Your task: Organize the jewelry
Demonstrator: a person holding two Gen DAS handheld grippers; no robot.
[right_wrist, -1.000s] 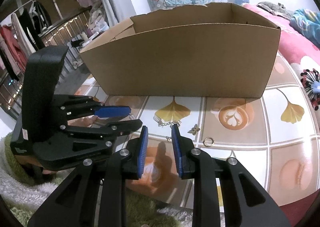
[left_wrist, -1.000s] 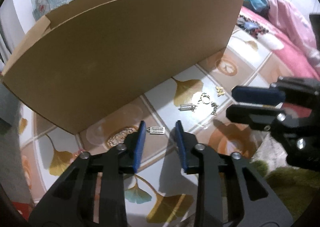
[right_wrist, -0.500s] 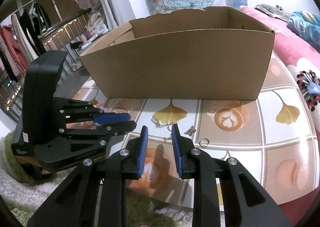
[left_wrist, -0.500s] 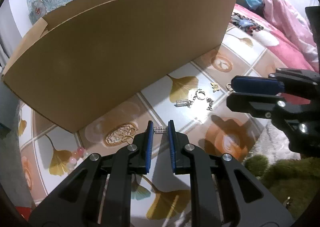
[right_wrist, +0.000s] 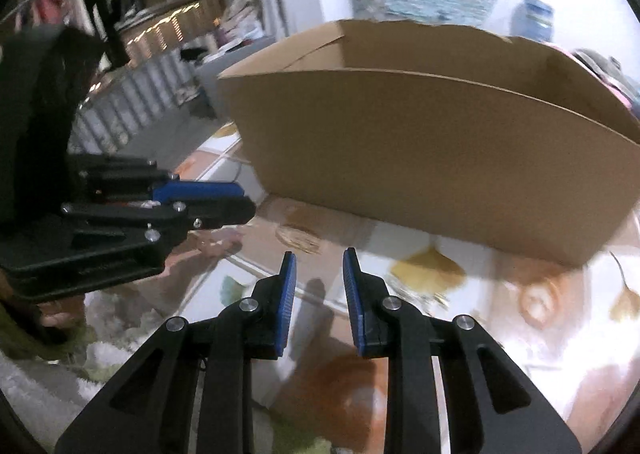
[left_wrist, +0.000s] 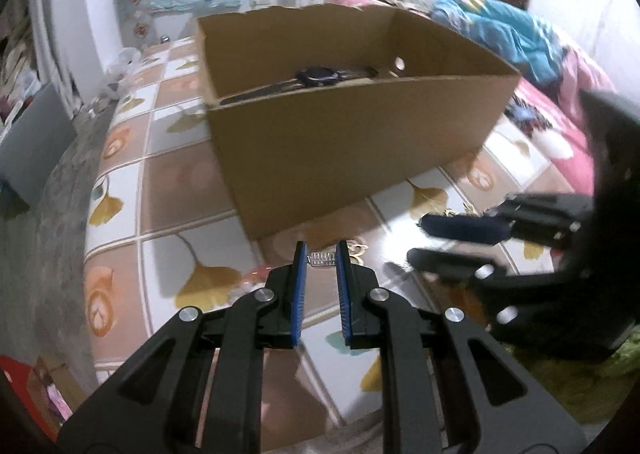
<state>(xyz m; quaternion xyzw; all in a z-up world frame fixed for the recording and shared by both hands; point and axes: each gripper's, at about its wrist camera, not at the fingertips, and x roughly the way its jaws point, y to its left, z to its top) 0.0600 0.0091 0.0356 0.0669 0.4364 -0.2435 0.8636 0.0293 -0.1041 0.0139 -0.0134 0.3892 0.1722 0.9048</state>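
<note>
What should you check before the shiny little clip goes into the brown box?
1. Clip held: the left gripper has the small silver clip pinched between its fingertips. Ok.
2. Clip off the table: cannot tell, the picture is blurred there.
3. Box open: the cardboard box has no lid on top. Ok.
4. Room inside: a dark watch lies in the box, with bare floor beside it. Ok.
5. Other tool out of the way: the right gripper is open, empty and off to the side. Ok.
6. Path over the near wall: the left gripper looks lower than the rim. Not ok yet.
</note>
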